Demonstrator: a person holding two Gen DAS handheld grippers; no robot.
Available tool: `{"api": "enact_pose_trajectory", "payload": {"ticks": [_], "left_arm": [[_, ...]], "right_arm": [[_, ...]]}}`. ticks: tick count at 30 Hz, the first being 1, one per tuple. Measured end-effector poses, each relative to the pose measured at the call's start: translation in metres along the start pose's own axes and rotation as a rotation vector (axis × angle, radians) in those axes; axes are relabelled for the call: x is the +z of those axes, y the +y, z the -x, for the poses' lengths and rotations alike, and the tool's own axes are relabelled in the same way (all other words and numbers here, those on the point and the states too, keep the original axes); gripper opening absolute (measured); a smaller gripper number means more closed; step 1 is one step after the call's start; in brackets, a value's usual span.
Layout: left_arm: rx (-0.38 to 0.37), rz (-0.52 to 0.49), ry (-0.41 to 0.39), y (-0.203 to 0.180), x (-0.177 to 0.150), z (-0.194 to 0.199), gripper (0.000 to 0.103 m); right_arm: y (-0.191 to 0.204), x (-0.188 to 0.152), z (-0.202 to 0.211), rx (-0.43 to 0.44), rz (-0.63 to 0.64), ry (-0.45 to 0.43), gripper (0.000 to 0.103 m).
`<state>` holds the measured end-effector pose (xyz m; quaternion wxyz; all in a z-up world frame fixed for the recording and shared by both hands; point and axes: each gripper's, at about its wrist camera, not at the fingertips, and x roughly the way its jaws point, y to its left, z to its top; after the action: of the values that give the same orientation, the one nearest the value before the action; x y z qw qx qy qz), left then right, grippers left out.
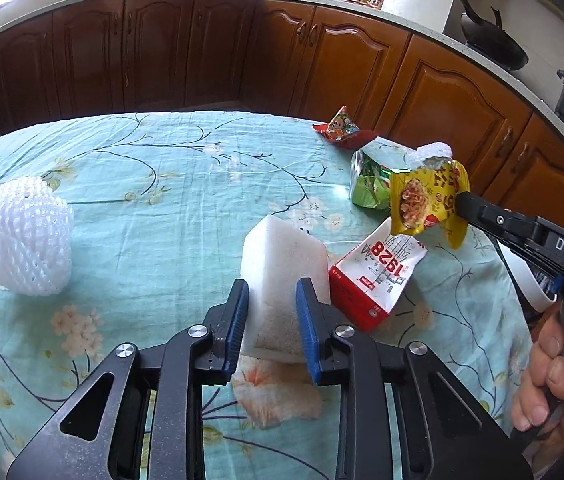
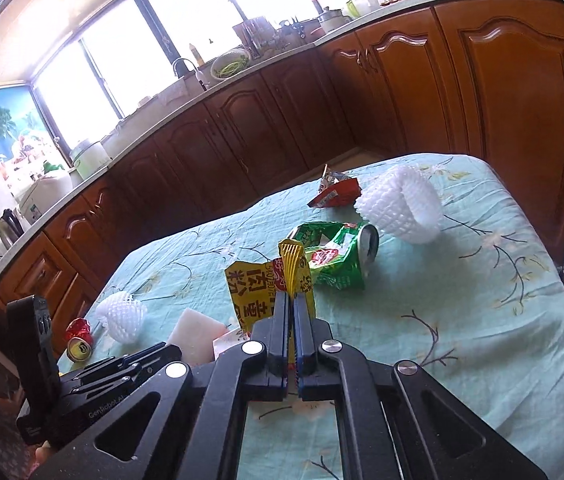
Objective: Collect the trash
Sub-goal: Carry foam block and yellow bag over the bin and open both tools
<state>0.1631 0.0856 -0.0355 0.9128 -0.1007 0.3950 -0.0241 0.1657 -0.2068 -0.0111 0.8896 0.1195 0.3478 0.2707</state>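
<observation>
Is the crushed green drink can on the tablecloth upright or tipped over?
Tipped over: the crushed green drink can lies on its side, silver end facing sideways.

My left gripper [image 1: 272, 312] points down at a slant over the table, its blue pads [image 1: 237, 320] pressed on either side of a white foam block [image 1: 282, 276]. My right gripper [image 2: 291, 312] is clamped tight on a yellow wrapper [image 2: 258, 284], held clear of the cloth. My right hand [image 1: 549, 376] wraps the grip at the left view's right edge, fingers curled round it.
</observation>
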Motion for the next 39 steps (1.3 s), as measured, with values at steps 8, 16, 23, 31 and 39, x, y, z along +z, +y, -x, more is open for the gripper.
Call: {"api": "enact_pose_trajectory", "payload": {"ticks": [8, 16, 23, 31, 39], "left_arm": [[-0.018, 0.019, -0.018, 0.0, -0.004, 0.013, 0.015], [-0.07, -0.008, -0.071, -0.022, 0.001, 0.044, 0.015], [-0.14, -0.057, -0.08, -0.063, 0.007, 0.047, 0.015], [-0.223, -0.13, -0.062, -0.123, 0.009, 0.035, 0.015], [-0.291, -0.192, -0.045, -0.177, 0.011, 0.024, 0.015]], "right_arm": [[-0.022, -0.012, 0.034, -0.006, -0.065, -0.025, 0.002], [-0.044, -0.017, 0.072, -0.03, -0.09, -0.065, 0.002], [-0.074, -0.021, 0.106, -0.082, -0.125, -0.108, 0.002], [-0.112, -0.025, 0.143, -0.152, -0.176, -0.152, 0.002], [-0.147, -0.025, 0.178, -0.221, -0.217, -0.203, 0.002]]}}
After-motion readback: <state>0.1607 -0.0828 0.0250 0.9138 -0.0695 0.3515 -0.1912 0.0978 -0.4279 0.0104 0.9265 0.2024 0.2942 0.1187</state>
